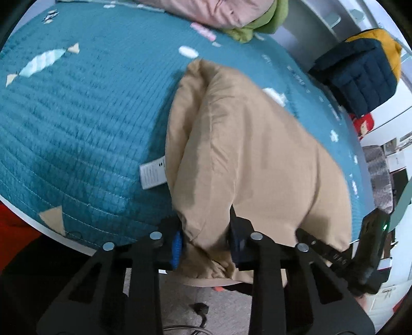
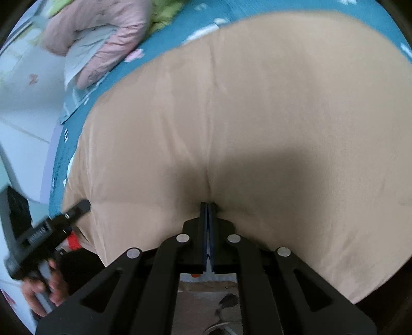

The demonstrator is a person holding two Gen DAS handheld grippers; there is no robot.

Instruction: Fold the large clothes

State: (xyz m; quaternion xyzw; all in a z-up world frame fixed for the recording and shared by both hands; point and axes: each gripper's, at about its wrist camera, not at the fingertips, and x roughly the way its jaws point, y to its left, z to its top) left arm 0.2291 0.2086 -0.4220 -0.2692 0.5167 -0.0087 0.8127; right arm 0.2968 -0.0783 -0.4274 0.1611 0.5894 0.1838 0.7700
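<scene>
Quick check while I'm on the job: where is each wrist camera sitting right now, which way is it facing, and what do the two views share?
Left wrist: behind the left gripper, at the bed's near edge, facing across the teal quilt; jaws hold a bunched fold of the tan garment; right gripper shows at right.
Right wrist: behind the right gripper, close over the garment; jaws pinched on it; left gripper and the person's hand show at left.
Shared: garment, quilt, pink jacket.

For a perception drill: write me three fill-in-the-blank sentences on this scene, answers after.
1. The tan garment lies on a quilted ____ bedspread.
2. The left claw grips the garment's near ____.
3. The right claw is ____ on the tan cloth.

Answers: teal; edge; shut
</scene>
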